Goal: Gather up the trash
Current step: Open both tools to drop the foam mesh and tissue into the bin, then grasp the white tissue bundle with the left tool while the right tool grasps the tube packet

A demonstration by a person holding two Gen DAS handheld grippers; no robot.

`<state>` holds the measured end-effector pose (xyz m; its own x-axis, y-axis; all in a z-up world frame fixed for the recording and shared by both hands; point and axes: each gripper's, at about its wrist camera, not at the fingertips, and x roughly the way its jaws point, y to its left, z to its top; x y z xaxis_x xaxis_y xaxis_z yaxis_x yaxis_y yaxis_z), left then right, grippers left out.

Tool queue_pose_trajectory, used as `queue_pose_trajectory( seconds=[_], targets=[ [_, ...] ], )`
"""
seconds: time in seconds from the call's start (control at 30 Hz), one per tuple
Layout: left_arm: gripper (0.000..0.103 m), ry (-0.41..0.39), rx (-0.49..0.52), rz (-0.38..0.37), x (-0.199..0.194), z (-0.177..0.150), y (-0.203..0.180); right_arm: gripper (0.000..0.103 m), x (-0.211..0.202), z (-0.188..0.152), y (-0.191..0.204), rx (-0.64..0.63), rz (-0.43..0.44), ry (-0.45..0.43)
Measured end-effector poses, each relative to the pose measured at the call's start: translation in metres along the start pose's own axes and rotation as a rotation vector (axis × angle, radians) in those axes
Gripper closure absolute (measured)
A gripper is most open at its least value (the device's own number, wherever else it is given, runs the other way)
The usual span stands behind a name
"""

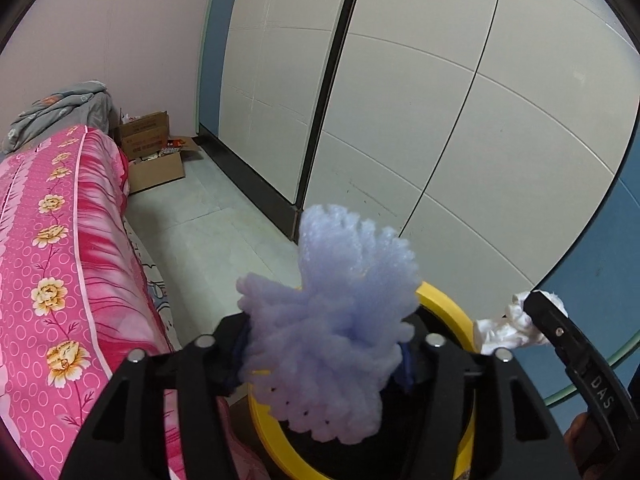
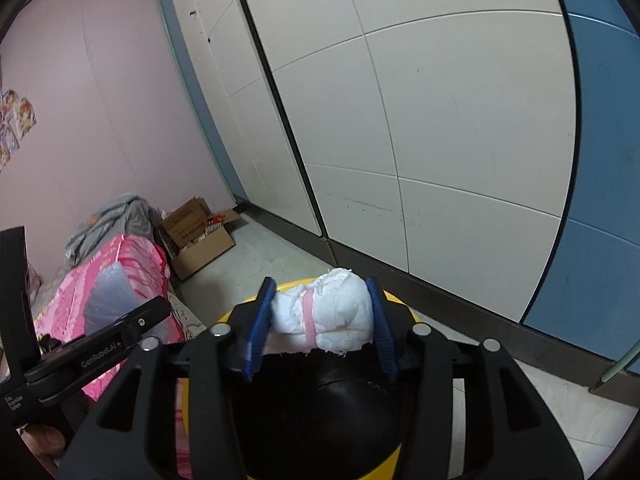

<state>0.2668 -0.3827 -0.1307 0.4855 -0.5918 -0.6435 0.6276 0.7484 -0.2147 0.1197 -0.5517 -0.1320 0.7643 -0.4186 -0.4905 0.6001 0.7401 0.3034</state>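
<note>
Between the left gripper's (image 1: 324,344) part-open fingers sits a fluffy lilac foam-net wad (image 1: 332,320); the right gripper (image 2: 320,320) brackets a soft white crumpled wad (image 2: 328,312), both light, squashable, over the yellow-rimmed black bin (image 1: 444,300).

Bedroom in home. Bed with pink flower cover (image 1: 60,248), grey blanket (image 1: 60,108) on top. Big white wardrobe doors (image 1: 400,100). Open cardboard boxes (image 1: 154,152) on floor. Pink wall (image 1: 120,40).

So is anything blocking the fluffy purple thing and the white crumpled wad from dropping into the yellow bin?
Nothing visible. The fluffy purple foam net and the white crumpled wad sit right over the yellow-rimmed bin's black open mouth.
</note>
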Motion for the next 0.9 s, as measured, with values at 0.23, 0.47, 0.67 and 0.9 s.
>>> queue_pose_trajectory(
  seconds=[0.23,0.47,0.67,0.9],
  targets=[
    [0.029,-0.018,-0.033,0.003,-0.008,0.005,0.003,0.048,-0.015,0.002,-0.006,0.011,-0.01,-0.03],
    [0.017,-0.041,-0.041,0.008,-0.021,0.009,0.002,0.046,-0.028,0.006,-0.006,0.025,0.003,-0.045],
    [0.017,-0.09,-0.063,0.044,-0.053,0.018,0.014,0.041,-0.051,0.018,0.001,0.028,0.045,-0.069],
    [0.014,-0.189,-0.092,0.115,-0.115,0.027,0.041,0.034,-0.081,0.029,0.032,-0.011,0.135,-0.101]
  ],
)
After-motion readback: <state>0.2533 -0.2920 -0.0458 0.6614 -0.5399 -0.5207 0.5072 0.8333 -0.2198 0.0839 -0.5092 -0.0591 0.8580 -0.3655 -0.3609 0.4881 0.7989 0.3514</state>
